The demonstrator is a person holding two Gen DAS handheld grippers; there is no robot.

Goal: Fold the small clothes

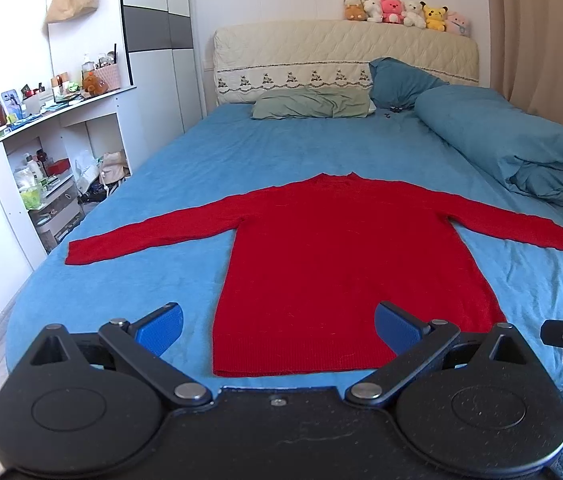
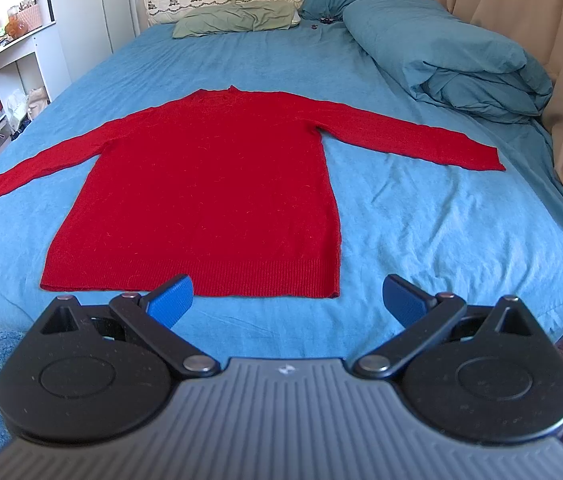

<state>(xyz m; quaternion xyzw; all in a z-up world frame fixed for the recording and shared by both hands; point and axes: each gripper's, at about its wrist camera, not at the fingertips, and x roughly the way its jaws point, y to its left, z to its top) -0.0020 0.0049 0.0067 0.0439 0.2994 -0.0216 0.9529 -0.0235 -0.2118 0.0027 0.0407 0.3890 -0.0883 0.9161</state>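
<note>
The bed (image 1: 209, 152) stretched ahead of both grippers. A red sweater (image 1: 337, 256) lay flat on it, sleeves spread wide, its ribbed hem nearest them. The left gripper (image 1: 279, 326) and right gripper (image 2: 287, 300) hovered level just short of the hem, jaws apart, holding nothing.

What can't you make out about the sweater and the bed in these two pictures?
- Sweater hem: in the left wrist view, the left gripper covers its near corner.
- Small dark things by the pillows: too small to identify in either view.
- Bed foot edge: hidden behind the right gripper.
</note>
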